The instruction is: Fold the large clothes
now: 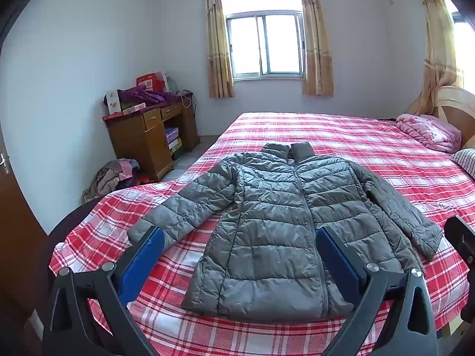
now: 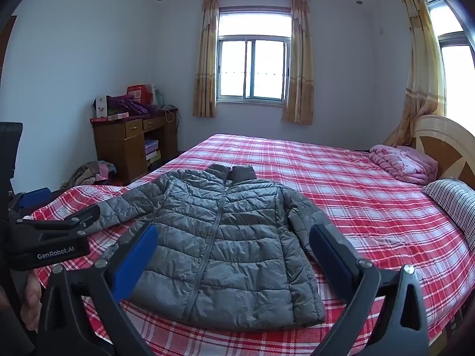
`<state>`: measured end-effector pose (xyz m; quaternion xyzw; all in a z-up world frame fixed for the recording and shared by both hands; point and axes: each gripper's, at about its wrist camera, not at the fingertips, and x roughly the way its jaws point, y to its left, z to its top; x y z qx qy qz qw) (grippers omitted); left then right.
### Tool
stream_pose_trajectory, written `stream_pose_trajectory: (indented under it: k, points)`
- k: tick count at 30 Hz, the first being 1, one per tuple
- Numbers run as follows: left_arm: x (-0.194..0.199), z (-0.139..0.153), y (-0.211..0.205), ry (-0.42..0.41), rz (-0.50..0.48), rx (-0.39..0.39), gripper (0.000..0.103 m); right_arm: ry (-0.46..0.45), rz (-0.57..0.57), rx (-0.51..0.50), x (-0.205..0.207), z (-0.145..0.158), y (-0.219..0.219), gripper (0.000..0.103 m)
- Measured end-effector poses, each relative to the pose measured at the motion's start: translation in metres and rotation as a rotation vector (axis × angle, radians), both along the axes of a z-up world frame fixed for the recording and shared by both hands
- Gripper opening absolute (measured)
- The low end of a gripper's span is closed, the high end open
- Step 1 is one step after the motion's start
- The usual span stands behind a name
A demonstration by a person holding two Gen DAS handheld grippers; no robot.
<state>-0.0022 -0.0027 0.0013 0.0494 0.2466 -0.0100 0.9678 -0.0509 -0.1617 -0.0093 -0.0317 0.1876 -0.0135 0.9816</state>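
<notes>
Red-and-white plaid sheeting covered the bed (image 1: pixel 371 154) beneath my tools. My left gripper (image 1: pixel 239 237) stood with its blue-padded jaws spread wide and nothing between them, and my right gripper (image 2: pixel 233 235) was just as wide and empty, both hovering over the near edge. Just beyond them lay the grey puffer jacket (image 1: pixel 276 213), flat and front-up, zipped, its long axis running away from me: hem nearest, stand-up collar pointing toward the window (image 1: pixel 264 44). Its quilted, slightly shiny shell was crinkled in horizontal bands, and both sleeves angled outward. A folded pink quilt (image 2: pixel 403 160) rested by the wooden headboard (image 2: pixel 445 145).
</notes>
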Motion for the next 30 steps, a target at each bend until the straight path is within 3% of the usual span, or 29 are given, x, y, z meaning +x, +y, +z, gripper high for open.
stream_pose_trajectory:
  k: [1, 10, 30]
  points:
    - [0.001, -0.002, -0.009, 0.007, 0.002, 0.027, 0.102, -0.010, 0.000, -0.003, 0.000, 0.000, 0.000, 0.103]
    - [0.000, 0.006, 0.004, -0.007, 0.007, -0.025, 0.102, -0.014, -0.001, -0.009, -0.001, 0.000, 0.001, 0.103]
    - [-0.003, 0.006, 0.005, -0.028, 0.015, -0.022, 0.102, 0.014, -0.001, 0.001, 0.004, -0.007, 0.001, 0.103]
